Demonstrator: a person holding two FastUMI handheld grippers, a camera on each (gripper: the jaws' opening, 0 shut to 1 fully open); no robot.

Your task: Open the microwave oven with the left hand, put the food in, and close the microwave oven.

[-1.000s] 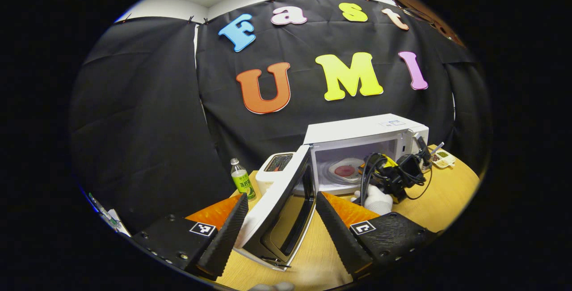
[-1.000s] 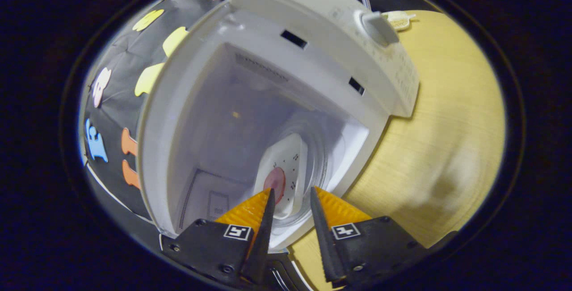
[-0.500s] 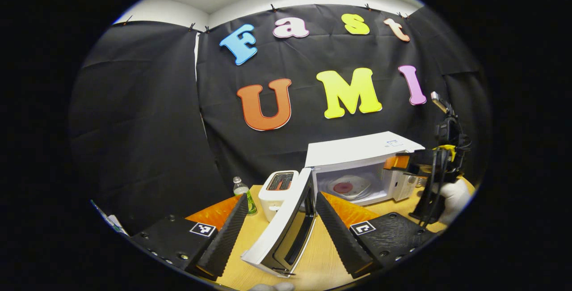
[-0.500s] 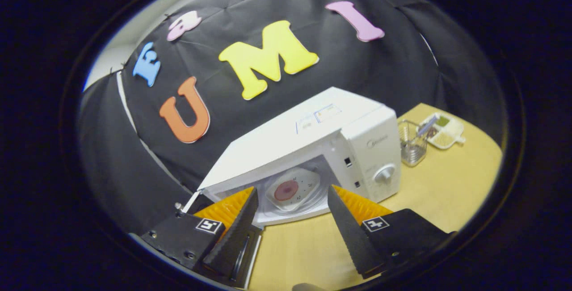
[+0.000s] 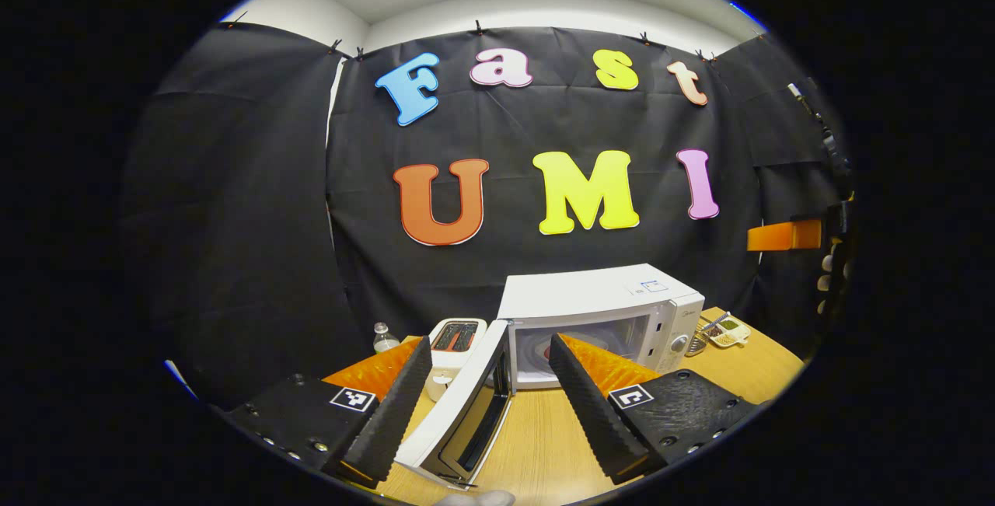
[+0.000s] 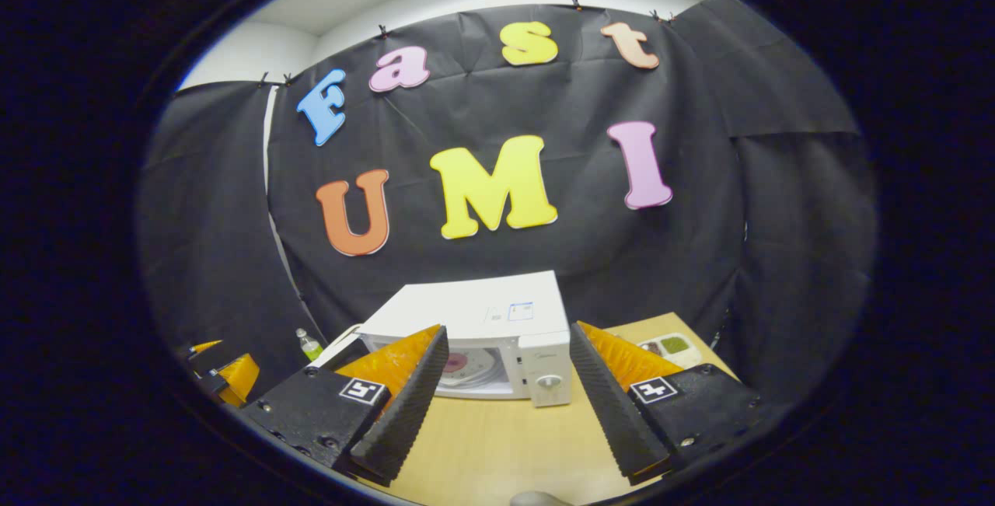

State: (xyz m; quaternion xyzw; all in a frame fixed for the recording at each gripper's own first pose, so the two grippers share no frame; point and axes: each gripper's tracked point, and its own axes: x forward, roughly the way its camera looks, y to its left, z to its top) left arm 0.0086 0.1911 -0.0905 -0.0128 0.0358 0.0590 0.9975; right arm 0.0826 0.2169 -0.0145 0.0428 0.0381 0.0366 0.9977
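The white microwave stands on the wooden table with its door swung open toward me. A white plate with a red round of food lies on the turntable inside. My left gripper hovers open and empty in front of the door, well back from it. My right gripper is open and empty too, held back from the microwave and facing its front. In the left gripper view the right gripper shows high at the right edge, with a gloved hand holding it.
A white toaster and a bottle stand left of the microwave. A small compartment tray and a wire basket sit to its right. Bare table lies before the microwave.
My right gripper has drawn out of the microwave, leaving the plate inside, opened wider and backed away upward. My left gripper has also pulled back. The door stays open.
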